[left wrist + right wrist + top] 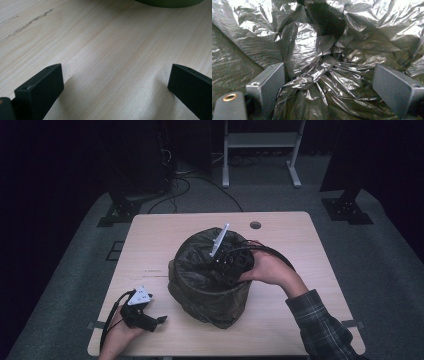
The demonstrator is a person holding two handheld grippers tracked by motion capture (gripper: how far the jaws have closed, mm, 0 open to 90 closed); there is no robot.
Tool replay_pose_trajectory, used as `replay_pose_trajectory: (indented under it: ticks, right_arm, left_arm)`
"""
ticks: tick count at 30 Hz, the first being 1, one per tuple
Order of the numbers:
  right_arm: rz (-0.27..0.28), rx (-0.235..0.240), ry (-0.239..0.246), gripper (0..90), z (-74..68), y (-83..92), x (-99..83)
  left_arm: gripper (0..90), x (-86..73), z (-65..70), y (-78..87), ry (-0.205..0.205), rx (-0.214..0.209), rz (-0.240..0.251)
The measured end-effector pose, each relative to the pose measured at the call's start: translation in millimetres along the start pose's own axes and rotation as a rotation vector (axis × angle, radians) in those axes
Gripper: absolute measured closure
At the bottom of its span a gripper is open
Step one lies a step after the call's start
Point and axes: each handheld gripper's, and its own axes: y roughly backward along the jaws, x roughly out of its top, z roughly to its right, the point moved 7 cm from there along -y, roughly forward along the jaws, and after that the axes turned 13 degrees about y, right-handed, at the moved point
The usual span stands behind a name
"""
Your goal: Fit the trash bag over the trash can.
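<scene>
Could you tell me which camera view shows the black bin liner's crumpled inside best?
The right gripper view: the bin liner lies crumpled between the open right hand-held gripper. The high view shows it whole but dark, lining the bin; the left gripper view catches a green rim edge.

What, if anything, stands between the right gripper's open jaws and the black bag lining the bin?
Nothing visible does. The right gripper is already down inside the bin, and in its own view the crumpled black bag lies straight ahead between its spread jaws. The left gripper rests apart on the table.
</scene>
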Motion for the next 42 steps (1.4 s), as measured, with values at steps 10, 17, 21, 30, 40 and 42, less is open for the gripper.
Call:
replay_pose_trajectory:
  ticks: [10,17,21,30,40,42]
  right_arm:
    - [0.008,-0.024,-0.001,10.0,2.7,6.2,4.0]
    - [0.083,-0.058,-0.008,10.0,10.2,21.8,20.5]
    - [0.128,-0.07,-0.008,10.0,16.5,24.0,35.6]
    - [0.126,-0.052,-0.031,9.8,34.9,4.1,64.4]
    - [0.072,-0.011,-0.046,9.6,42.7,-26.6,73.9]
    - [0.066,-0.012,-0.041,9.6,42.5,-29.4,75.5]
  left_arm:
    - [0.0,0.0,0.1,-0.1,0.0,-0.001,0.0]
    - [0.0,-0.1,0.6,-0.3,-0.001,-0.001,-0.001]
    - [0.0,-0.1,0.7,-0.3,0.0,-0.002,-0.001]
    - [0.0,0.0,0.6,-0.3,0.0,-0.002,0.0]
    - [0.0,0.0,0.7,-0.3,0.0,-0.003,0.0]
    - [0.0,0.0,0.7,-0.3,0.0,-0.003,0.0]
